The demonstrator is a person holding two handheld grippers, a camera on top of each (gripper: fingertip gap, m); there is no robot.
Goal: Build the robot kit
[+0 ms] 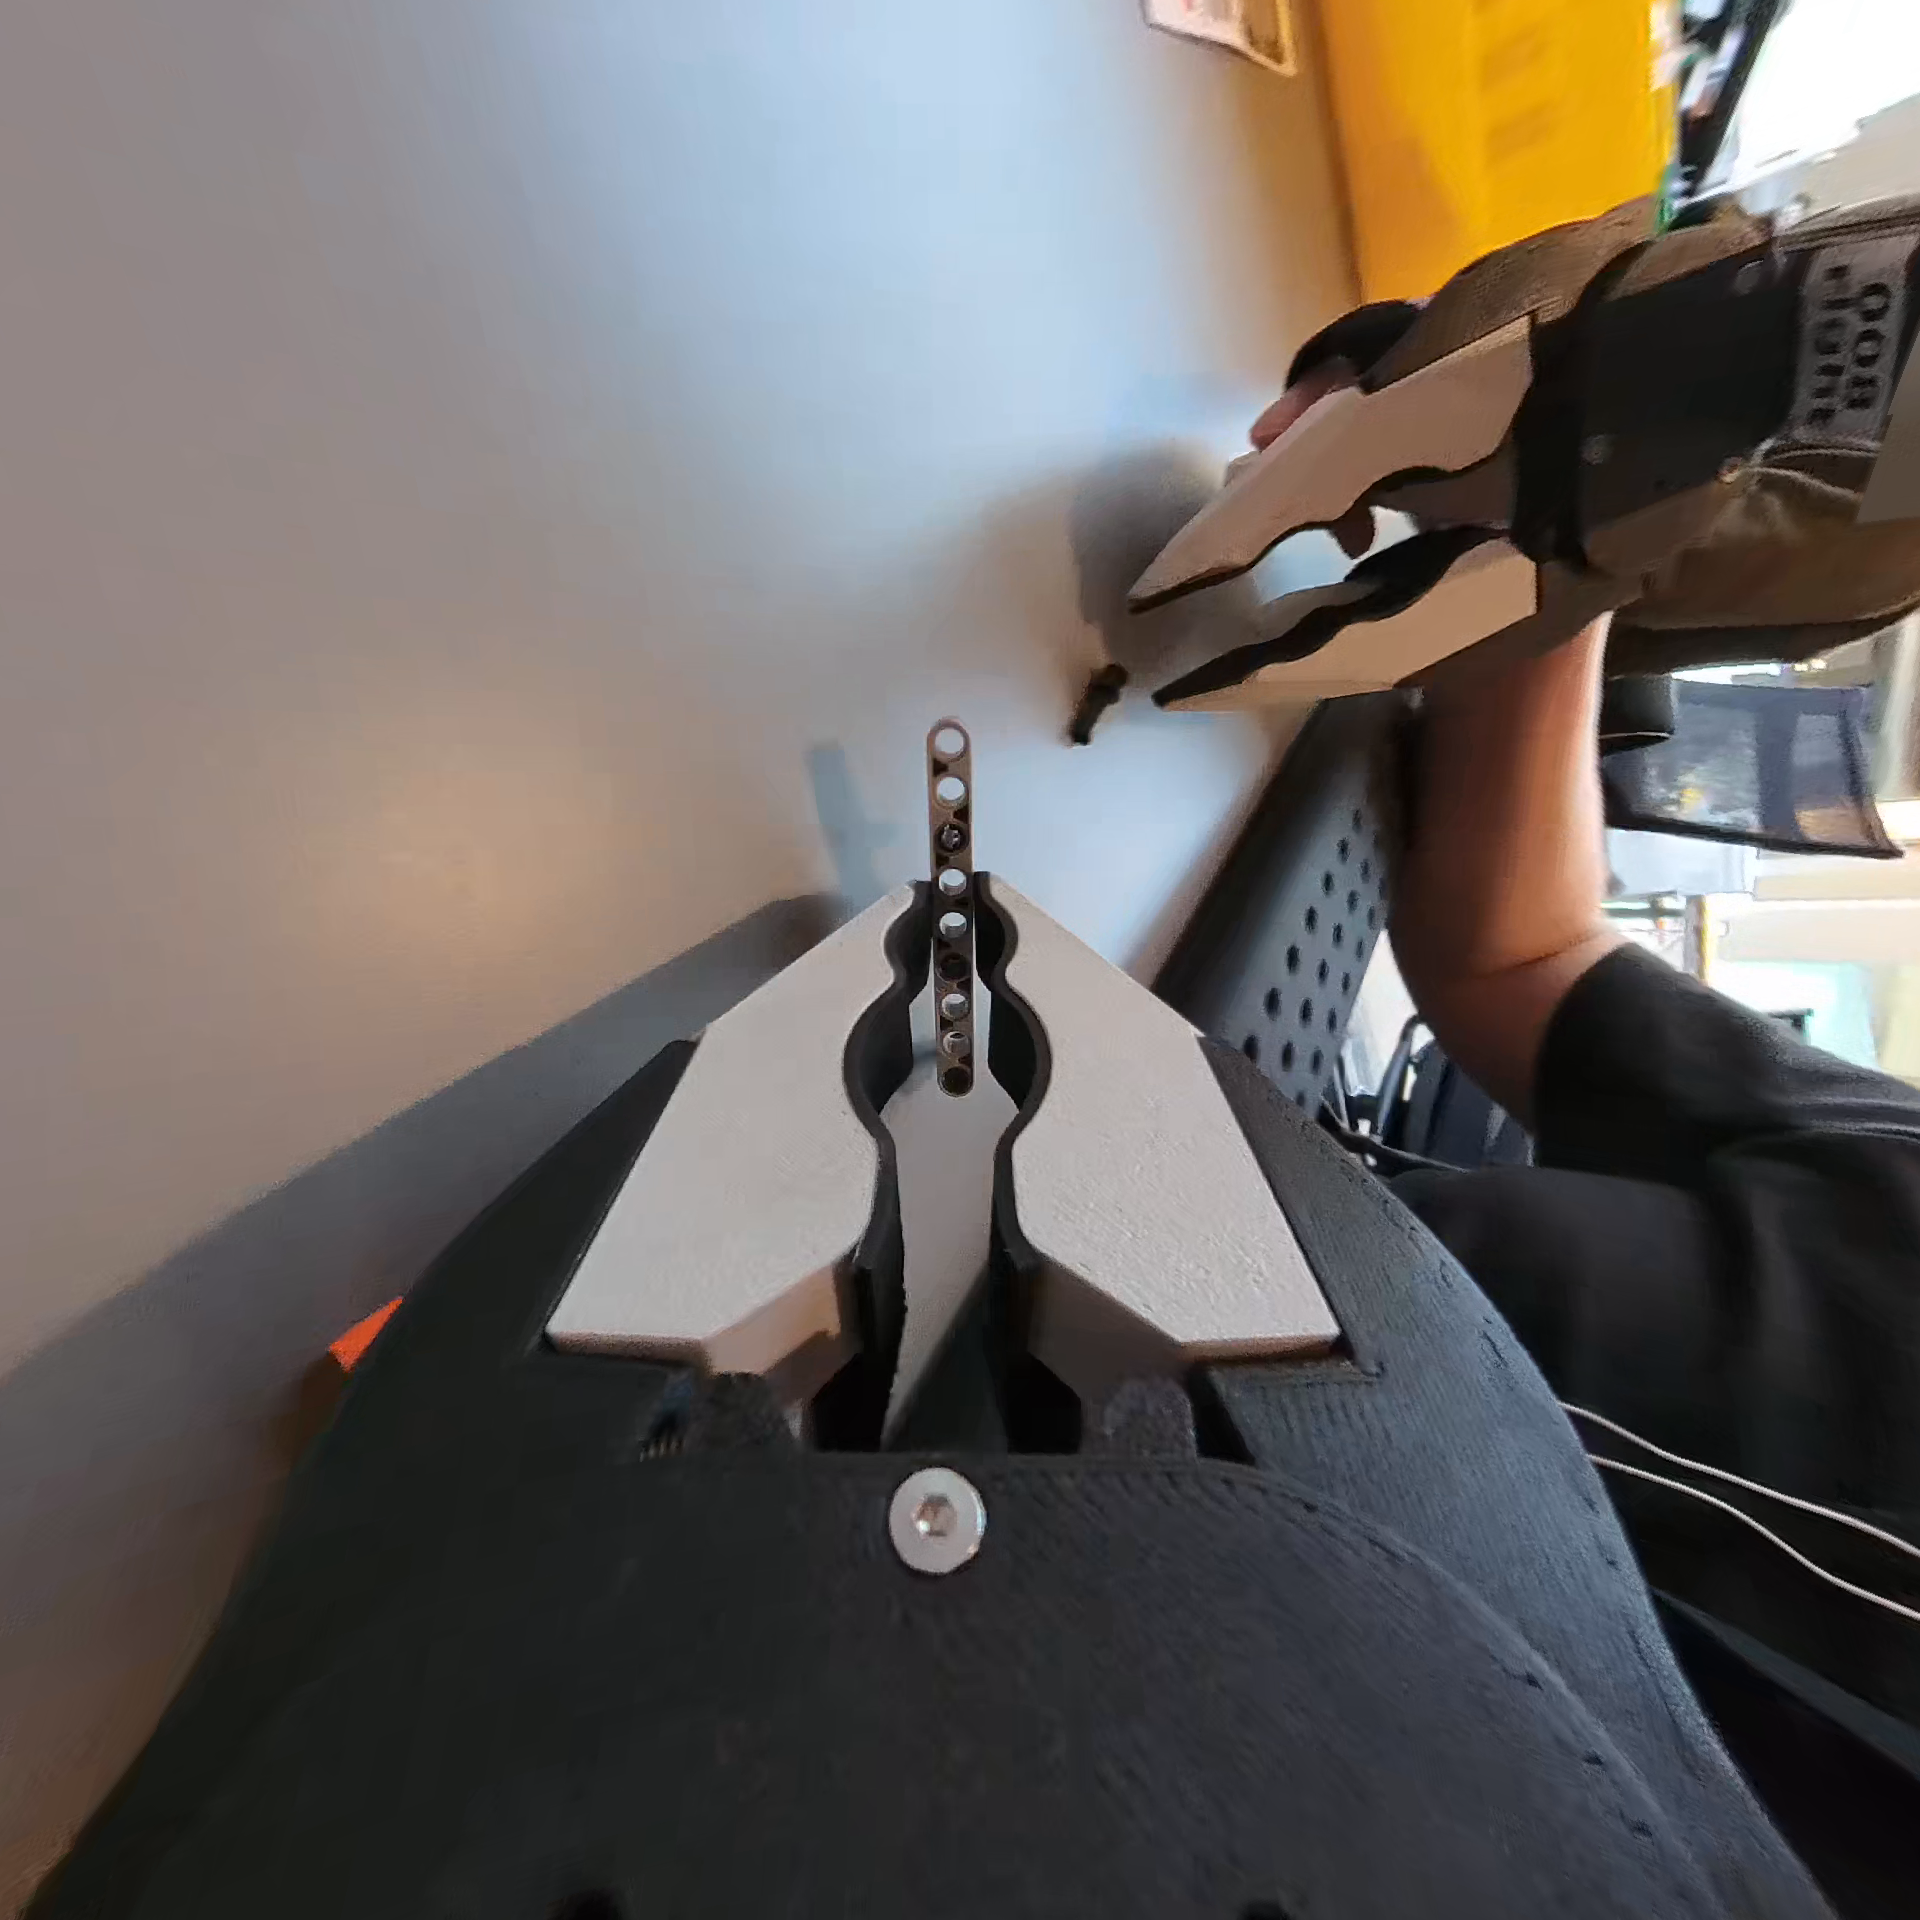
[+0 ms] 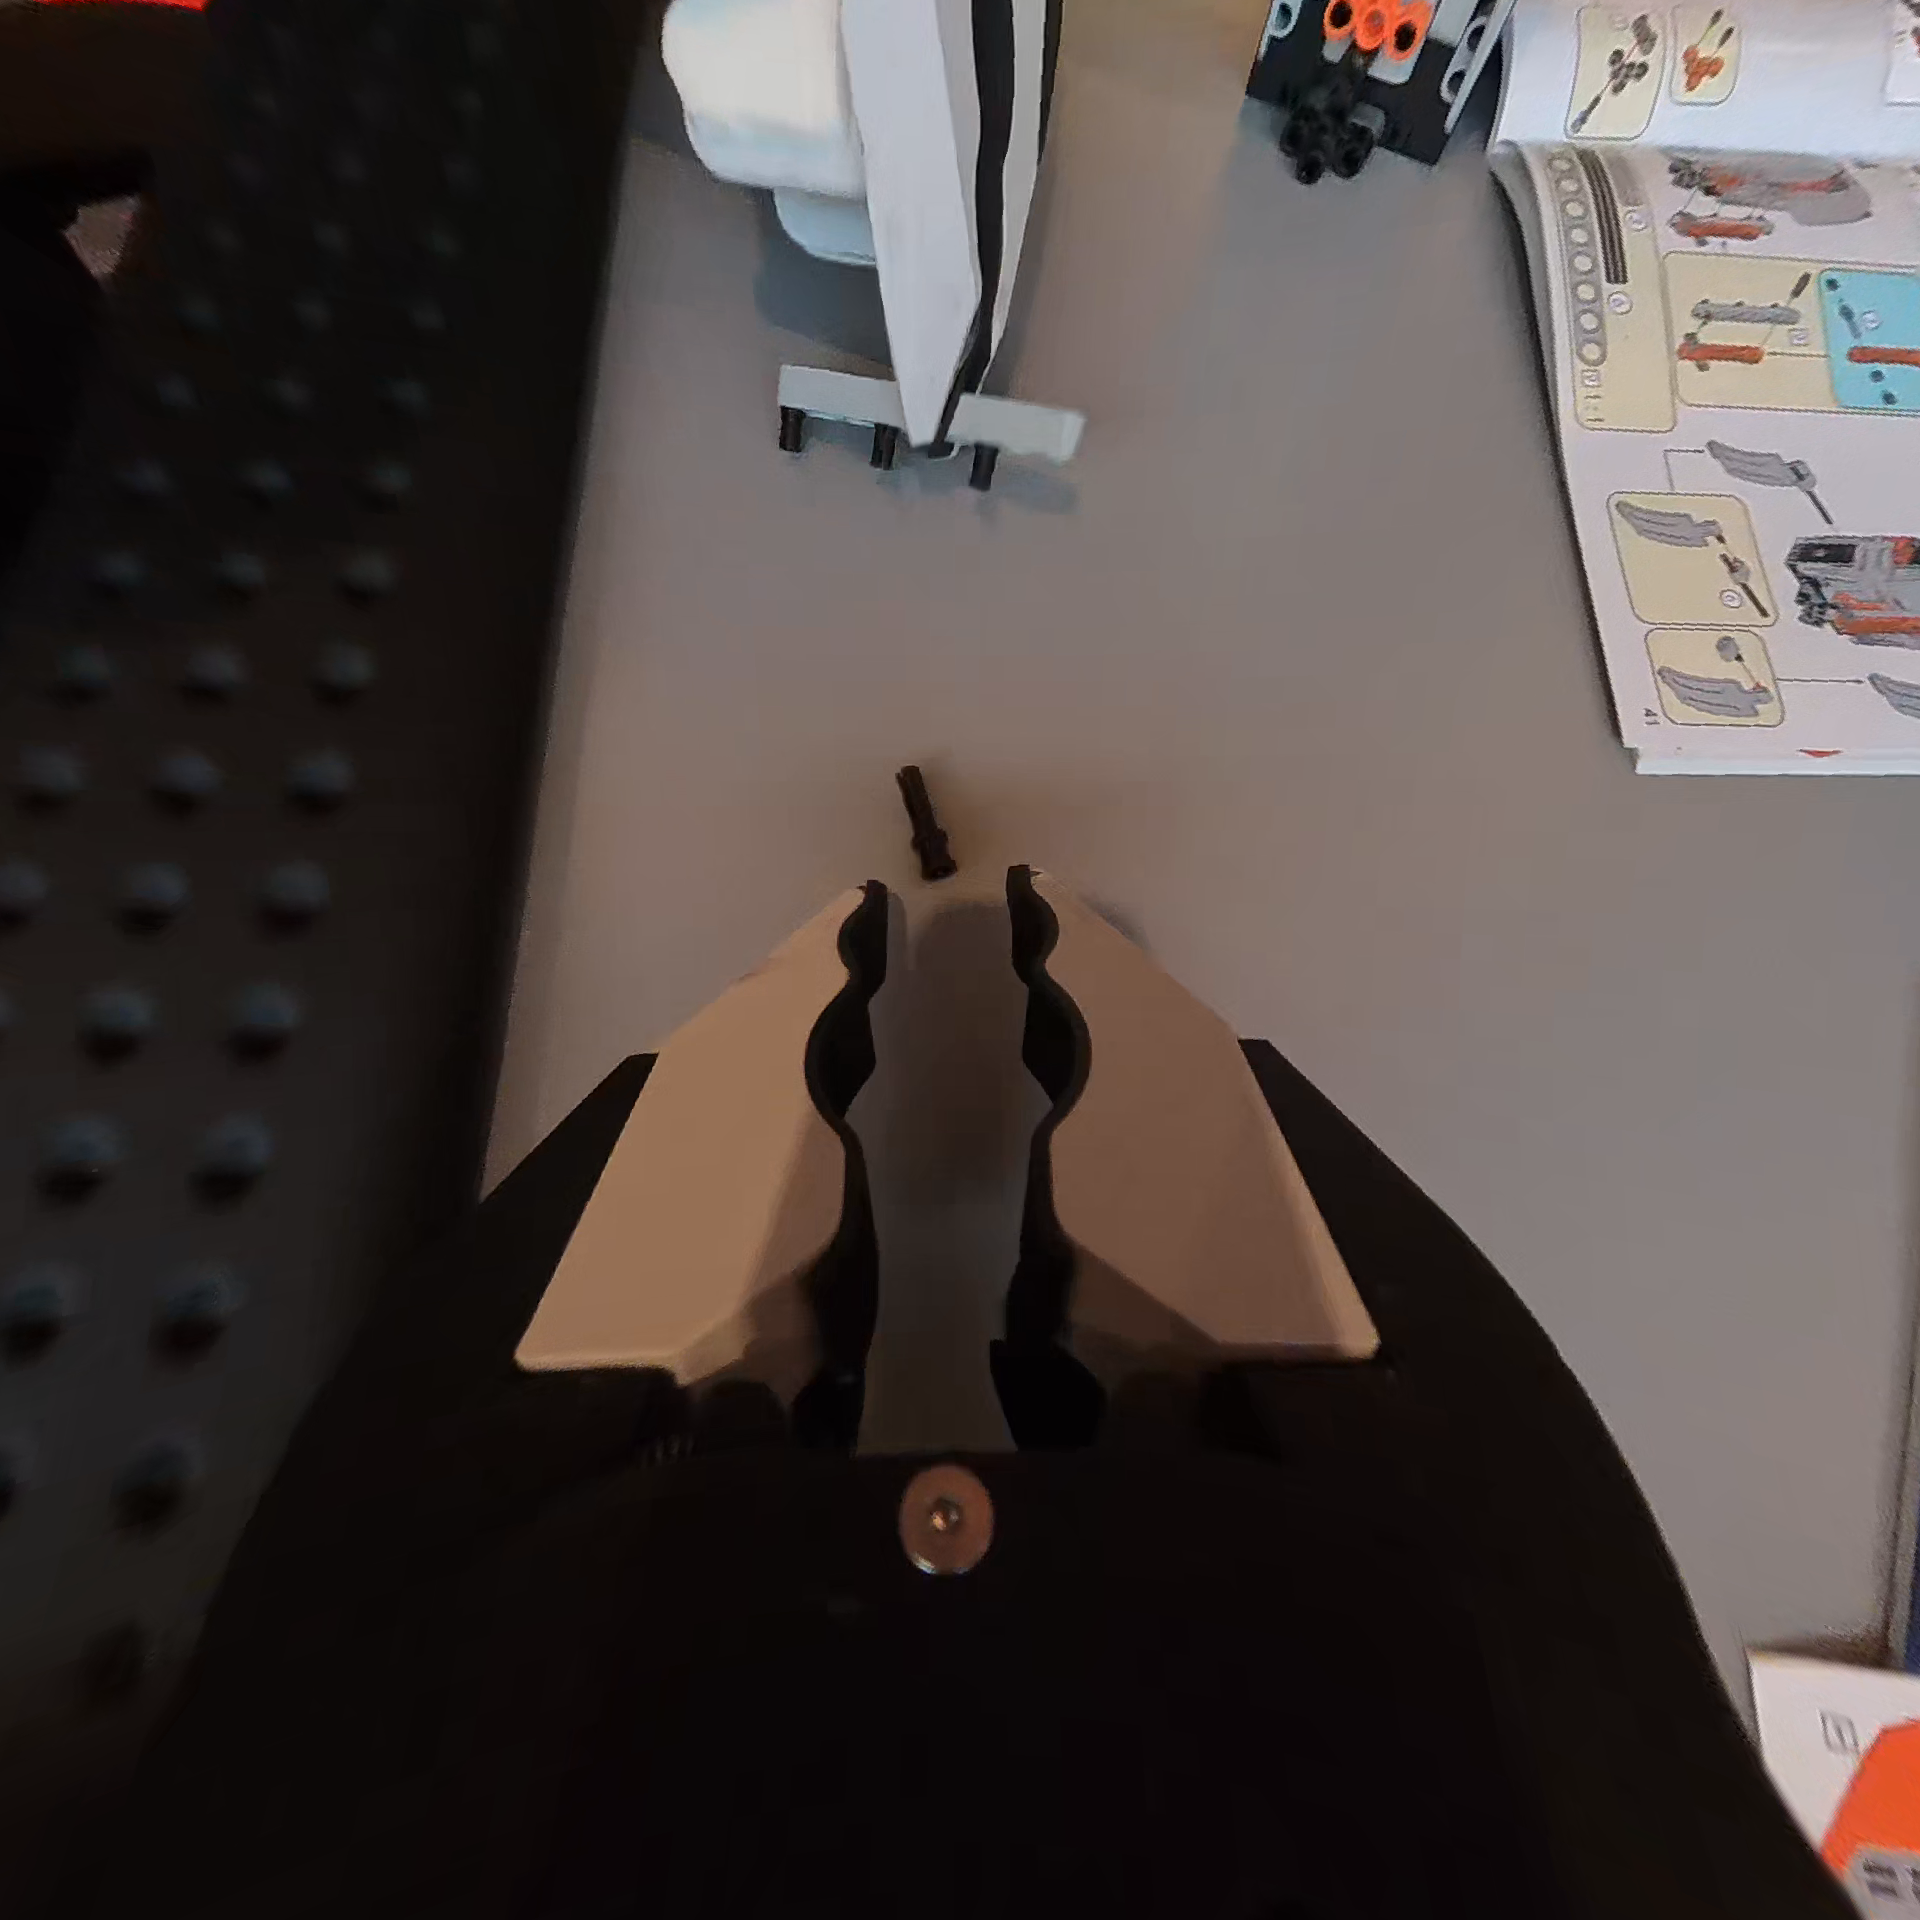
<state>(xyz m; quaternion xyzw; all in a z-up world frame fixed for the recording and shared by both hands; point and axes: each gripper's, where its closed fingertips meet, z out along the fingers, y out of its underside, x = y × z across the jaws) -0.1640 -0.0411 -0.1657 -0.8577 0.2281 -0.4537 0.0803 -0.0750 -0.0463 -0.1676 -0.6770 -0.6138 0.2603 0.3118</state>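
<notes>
While its two fingers press from either side on a grey beam with a row of round holes, the left gripper holds that beam edge-on above the grey table, the beam's far end sticking out past the fingertips. Just beyond the beam's tip, lying on the table, is a small black pin. The right gripper hovers right behind that pin with its jaws parted and nothing between them (its tips look close to the pin but not touching it). Farther from the pin, the right wrist view shows the left gripper's white fingers clamped on the beam, whose own black pins point down. Beyond the pin to the right lies an open instruction booklet; to the pin's left runs a black perforated panel.
</notes>
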